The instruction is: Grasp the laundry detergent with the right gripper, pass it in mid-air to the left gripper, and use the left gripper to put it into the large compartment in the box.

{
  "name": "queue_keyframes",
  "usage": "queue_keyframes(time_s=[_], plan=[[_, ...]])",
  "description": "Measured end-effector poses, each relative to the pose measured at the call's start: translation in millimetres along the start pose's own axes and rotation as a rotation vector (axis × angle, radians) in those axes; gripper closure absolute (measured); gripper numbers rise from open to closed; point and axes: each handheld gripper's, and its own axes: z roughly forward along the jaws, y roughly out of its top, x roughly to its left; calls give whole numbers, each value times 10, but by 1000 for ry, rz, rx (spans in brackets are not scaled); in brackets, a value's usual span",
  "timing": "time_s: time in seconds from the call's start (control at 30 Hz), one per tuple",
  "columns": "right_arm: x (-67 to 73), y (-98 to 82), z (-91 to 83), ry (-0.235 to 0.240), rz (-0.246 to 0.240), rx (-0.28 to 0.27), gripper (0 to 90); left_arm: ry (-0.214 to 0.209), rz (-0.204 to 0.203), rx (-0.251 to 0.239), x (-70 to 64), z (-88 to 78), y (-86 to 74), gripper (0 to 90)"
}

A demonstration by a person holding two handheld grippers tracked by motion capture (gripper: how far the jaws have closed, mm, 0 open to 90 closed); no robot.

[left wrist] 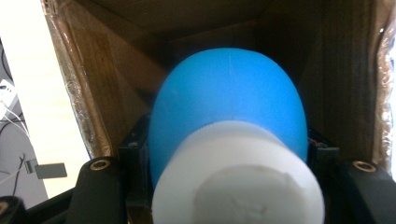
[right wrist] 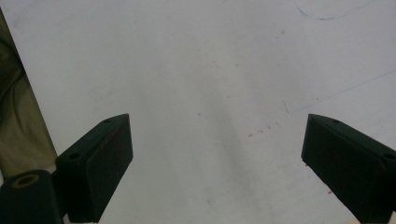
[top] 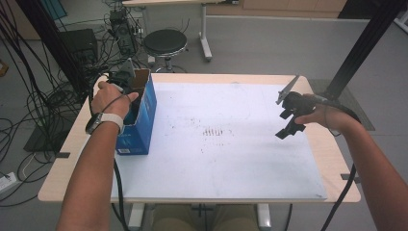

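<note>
A bulb-shaped object with a blue rounded body (left wrist: 229, 88) and a white cylindrical end (left wrist: 238, 177) sits between the jaws of my left gripper (left wrist: 229, 158), which is shut on it. The gripper points down into an open cardboard box with a blue outside (top: 139, 125) and brown inner walls (left wrist: 107, 70). In the high view the left gripper (top: 126, 78) is at the box's open top, with its tips hidden inside. My right gripper (top: 287, 126) hovers over the right side of the white sheet, open (right wrist: 217, 135), with nothing between its jaws.
The box stands at the left edge of a white sheet (top: 216, 159) that covers most of the wooden table (top: 337, 163). Beyond the table are a black stool (top: 165, 42), tangled cables (top: 43, 96) and a black frame post (top: 365, 43).
</note>
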Motion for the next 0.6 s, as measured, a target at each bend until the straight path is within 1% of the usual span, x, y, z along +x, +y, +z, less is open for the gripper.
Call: queue_keyframes(time_s=[0.03, 0.07, 0.1, 0.27, 0.5, 0.6], plan=[[-1, -3, 0, -2, 1, 2, 86, -3, -6, -4, -4, 1, -1, 372], [-1, -6, 2, -2, 0, 4, 86, 1, -1, -5, 3, 3, 0, 372], [-2, -9, 4, -2, -2, 6, 86, 0, -4, -6, 2, 5, 1, 372], [6, -12, 7, 0, 2, 8, 86, -3, -3, 5, 6, 4, 8, 372], [8, -14, 35, 2, 1, 16, 86, -4, -5, 7, 15, 8, 10, 372], [5, -15, 31, 2, 1, 11, 86, -3, -5, 8, 10, 10, 13, 371]])
